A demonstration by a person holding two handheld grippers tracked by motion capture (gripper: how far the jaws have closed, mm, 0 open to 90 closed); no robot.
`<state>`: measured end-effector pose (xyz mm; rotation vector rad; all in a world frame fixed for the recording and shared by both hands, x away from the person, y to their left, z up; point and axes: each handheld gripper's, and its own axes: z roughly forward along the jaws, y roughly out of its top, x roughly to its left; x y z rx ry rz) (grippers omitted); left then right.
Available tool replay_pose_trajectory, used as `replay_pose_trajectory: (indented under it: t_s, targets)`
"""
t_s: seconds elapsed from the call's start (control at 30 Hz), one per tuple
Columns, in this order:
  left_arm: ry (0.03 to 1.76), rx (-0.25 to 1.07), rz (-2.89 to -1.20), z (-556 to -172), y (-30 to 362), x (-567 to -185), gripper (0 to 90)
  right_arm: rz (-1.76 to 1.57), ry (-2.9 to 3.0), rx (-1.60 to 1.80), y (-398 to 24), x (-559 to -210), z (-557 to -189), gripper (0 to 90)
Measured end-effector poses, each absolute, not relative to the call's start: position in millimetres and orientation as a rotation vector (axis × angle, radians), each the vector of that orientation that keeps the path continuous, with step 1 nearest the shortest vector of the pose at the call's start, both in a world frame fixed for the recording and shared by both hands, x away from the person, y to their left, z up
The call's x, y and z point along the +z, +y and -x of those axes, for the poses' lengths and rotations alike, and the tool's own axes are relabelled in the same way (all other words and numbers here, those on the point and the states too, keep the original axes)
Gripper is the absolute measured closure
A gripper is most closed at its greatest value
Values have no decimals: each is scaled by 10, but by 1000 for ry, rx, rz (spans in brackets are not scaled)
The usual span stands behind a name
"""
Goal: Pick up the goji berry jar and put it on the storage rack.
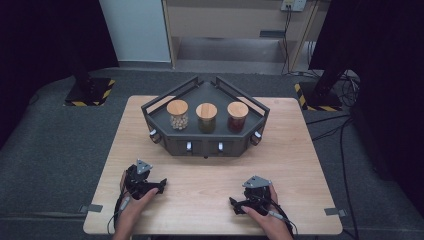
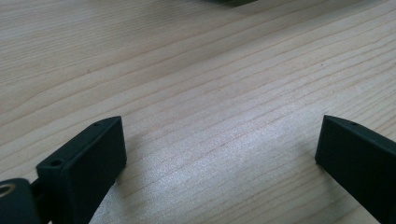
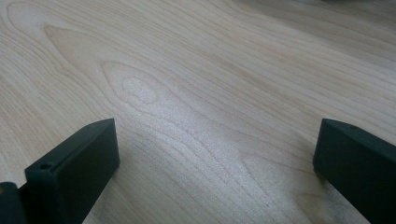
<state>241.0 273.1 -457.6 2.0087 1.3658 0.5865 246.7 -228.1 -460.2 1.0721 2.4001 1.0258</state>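
A dark corner-shaped rack (image 1: 165,102) stands at the far middle of the wooden table (image 1: 210,170). On its shelf stand three jars with wooden lids: one with pale beans (image 1: 178,115), one with greenish contents (image 1: 206,118), one with dark red contents (image 1: 237,116). My left gripper (image 1: 161,185) rests on the table near the front left, held by a hand. My right gripper (image 1: 234,205) rests near the front right. Both stand open with bare wood between their jaws, as the left gripper (image 2: 219,140) and right gripper (image 3: 215,140) show in their own views.
Small silver knobs (image 1: 188,146) line the rack's front. Tape tabs (image 1: 93,208) mark the table's front corners. Two black stands with yellow-striped bases (image 1: 90,92) flank the table on the grey floor, and cables (image 1: 345,125) run at the right.
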Motion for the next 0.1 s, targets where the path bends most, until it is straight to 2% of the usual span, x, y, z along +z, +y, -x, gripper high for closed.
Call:
replay_pose_trajectory:
  t_s: [0.1]
  targets:
    - [1366, 585, -2009, -2411, 2733, -4574, 5, -1074, 2400, 1025, -2279, -4601, -2468, 5]
